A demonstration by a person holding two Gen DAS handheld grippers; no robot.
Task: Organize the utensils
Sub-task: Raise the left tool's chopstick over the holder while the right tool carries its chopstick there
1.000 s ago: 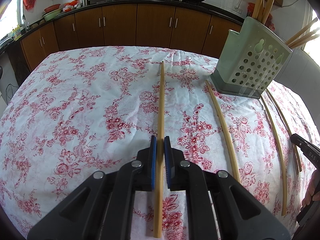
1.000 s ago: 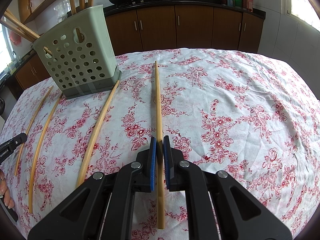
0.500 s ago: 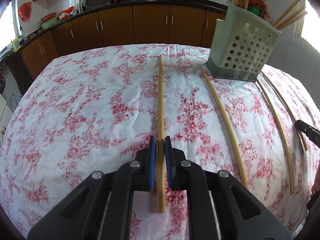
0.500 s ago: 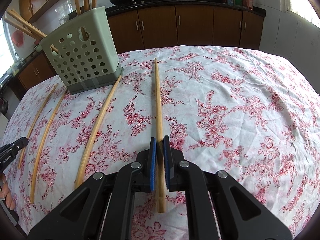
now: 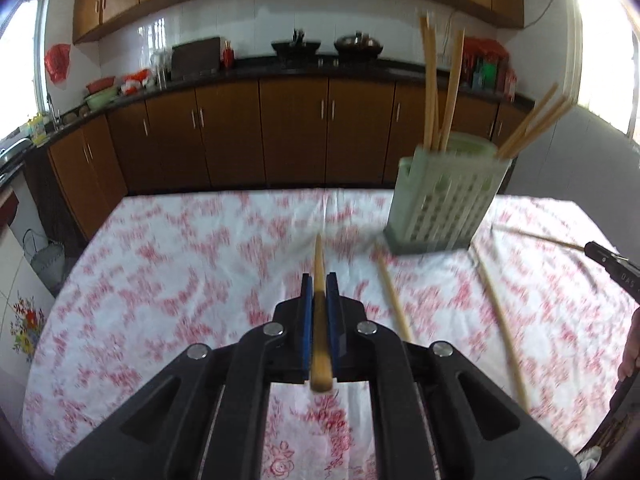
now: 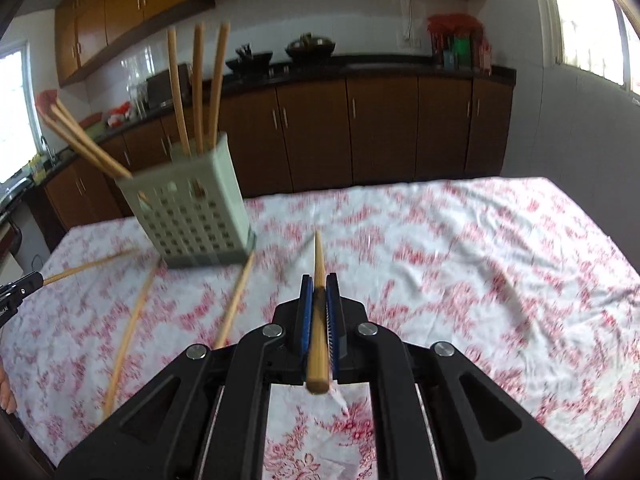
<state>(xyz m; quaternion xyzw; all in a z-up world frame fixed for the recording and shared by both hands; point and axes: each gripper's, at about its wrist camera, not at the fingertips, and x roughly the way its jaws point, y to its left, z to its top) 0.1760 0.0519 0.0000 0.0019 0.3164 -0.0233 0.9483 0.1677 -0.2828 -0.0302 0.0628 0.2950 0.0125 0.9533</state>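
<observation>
My left gripper (image 5: 319, 280) is shut on a long bamboo chopstick (image 5: 319, 256) and holds it above the floral tablecloth (image 5: 160, 280). My right gripper (image 6: 319, 280) is shut on another bamboo chopstick (image 6: 319, 256), also lifted off the cloth. A pale green perforated utensil holder (image 5: 444, 196) stands at the back right in the left wrist view, and at the left in the right wrist view (image 6: 188, 208); several chopsticks stand in it. Loose chopsticks (image 5: 394, 296) lie on the cloth between the grippers, also seen in the right wrist view (image 6: 236, 300).
Brown kitchen cabinets (image 5: 296, 132) and a dark counter with woks run behind the table. The right gripper's tip shows at the right edge of the left wrist view (image 5: 612, 264). The left gripper's tip shows at the left edge of the right wrist view (image 6: 16, 292).
Both grippers have lifted their chopsticks off the tablecloth and tilted up, so the views now look level across the table toward the cabinets. The frames are blurred by motion.
</observation>
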